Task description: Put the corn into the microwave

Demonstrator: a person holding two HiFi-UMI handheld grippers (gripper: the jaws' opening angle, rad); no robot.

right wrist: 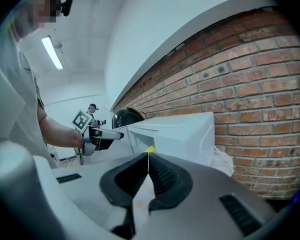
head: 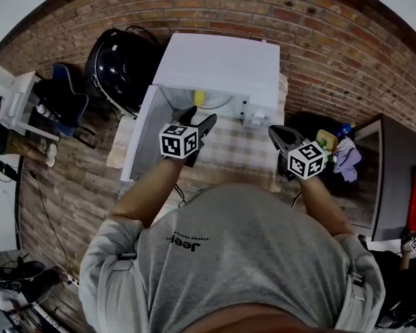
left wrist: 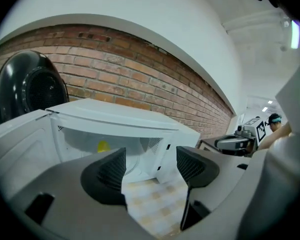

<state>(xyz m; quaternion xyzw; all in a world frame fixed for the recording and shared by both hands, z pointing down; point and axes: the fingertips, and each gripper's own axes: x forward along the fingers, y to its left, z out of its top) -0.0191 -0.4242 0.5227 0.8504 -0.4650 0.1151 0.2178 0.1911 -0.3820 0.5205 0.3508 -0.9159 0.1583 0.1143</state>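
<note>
Corn (left wrist: 103,146) sat inside the open microwave (head: 222,64). My left tool (left wrist: 150,165) hung released in front of it; right tool (right wrist: 148,169) clenched on nothing, nearby.

Right gripper (right wrist: 148,164) closed and empty, white microwave (right wrist: 182,136) just ahead

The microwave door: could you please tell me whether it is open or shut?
Open: the door stands swung out to the left, and the corn shows inside.
</note>
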